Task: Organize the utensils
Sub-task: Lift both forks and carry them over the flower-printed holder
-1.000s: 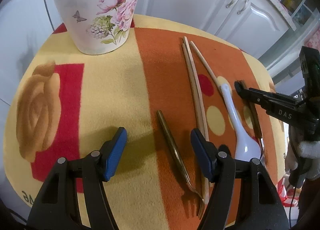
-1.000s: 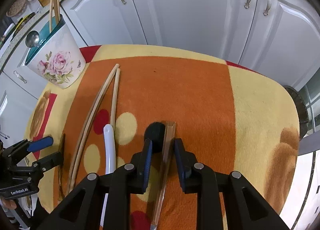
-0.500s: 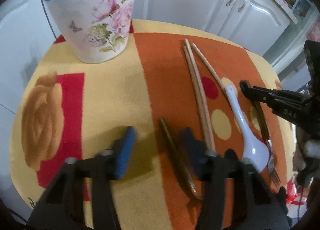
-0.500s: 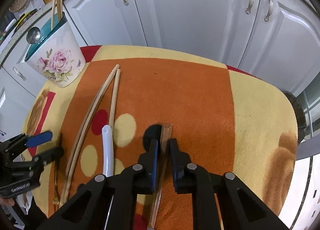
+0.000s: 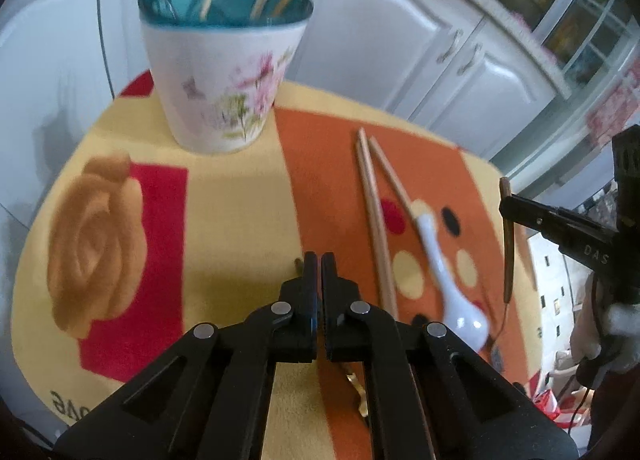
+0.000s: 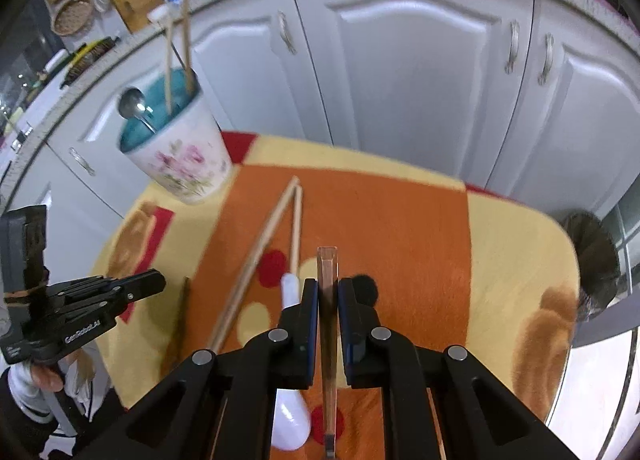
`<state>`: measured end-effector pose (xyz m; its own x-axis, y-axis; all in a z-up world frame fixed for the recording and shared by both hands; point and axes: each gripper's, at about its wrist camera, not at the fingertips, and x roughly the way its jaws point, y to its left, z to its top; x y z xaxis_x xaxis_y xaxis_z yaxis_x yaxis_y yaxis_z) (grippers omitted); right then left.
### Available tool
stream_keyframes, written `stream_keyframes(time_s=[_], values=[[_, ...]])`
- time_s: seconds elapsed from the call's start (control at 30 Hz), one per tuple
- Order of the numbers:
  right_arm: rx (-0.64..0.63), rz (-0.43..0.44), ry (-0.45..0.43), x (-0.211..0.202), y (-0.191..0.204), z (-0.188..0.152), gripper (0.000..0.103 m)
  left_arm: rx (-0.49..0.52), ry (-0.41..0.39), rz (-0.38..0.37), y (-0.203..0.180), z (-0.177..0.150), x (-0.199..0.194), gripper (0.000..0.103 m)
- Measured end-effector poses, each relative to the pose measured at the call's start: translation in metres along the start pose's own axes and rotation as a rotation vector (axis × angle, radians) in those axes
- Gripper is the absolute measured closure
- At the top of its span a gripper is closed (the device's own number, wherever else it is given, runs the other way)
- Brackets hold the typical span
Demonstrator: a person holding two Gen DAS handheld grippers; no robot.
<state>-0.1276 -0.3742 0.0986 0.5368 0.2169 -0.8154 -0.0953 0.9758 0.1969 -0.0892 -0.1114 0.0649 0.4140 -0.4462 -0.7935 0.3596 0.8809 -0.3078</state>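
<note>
My left gripper is shut above the cloth, and nothing shows between its jaws. A brass fork lies under it, its handle end peeking out left of the fingertips. In the right wrist view that fork lies apart from the left gripper. My right gripper is shut on a brown-handled fork, held off the cloth and seen hanging in the left wrist view. Chopsticks and a white spoon lie between the grippers. The flowered pot holds a metal spoon and chopsticks.
A yellow, orange and red cloth covers the small table, whose edges drop off on all sides. White cabinet doors stand close behind. A gloved hand holds the left gripper. A dark round object sits past the right edge.
The left jaws went from wide open to shut, and the left hand rose, bringing the pot's rim into view. The right jaws closed on the brown handle and lifted it.
</note>
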Motion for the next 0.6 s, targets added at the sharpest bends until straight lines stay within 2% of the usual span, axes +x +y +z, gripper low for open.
stream_keyframes(time_s=[0.1, 0.27, 0.33, 0.43, 0.47, 0.57, 0.6], values=[[-0.005, 0.017, -0.040, -0.019, 0.007, 0.001, 0.094, 0.009, -0.012, 0.001, 0.001, 0.000, -0.007, 0.103], [-0.009, 0.011, -0.051, -0.029, 0.008, -0.001, 0.094, -0.062, 0.073, -0.016, 0.011, -0.005, 0.007, 0.101], [-0.006, 0.014, -0.050, -0.028, 0.008, -0.002, 0.094, -0.057, 0.097, 0.004, 0.010, -0.008, 0.012, 0.090], [-0.011, 0.018, -0.048, -0.028, 0.010, -0.001, 0.094, -0.062, 0.132, 0.026, 0.006, -0.011, 0.027, 0.082], [-0.015, 0.019, -0.049, -0.028, 0.011, -0.001, 0.094, -0.061, 0.144, 0.034, 0.005, -0.011, 0.034, 0.083], [-0.023, 0.020, -0.053, -0.031, 0.014, -0.002, 0.094, -0.016, 0.114, 0.067, -0.005, -0.009, 0.038, 0.084], [-0.024, 0.019, -0.055, -0.032, 0.015, -0.003, 0.094, 0.005, 0.110, 0.068, -0.008, -0.009, 0.039, 0.095]])
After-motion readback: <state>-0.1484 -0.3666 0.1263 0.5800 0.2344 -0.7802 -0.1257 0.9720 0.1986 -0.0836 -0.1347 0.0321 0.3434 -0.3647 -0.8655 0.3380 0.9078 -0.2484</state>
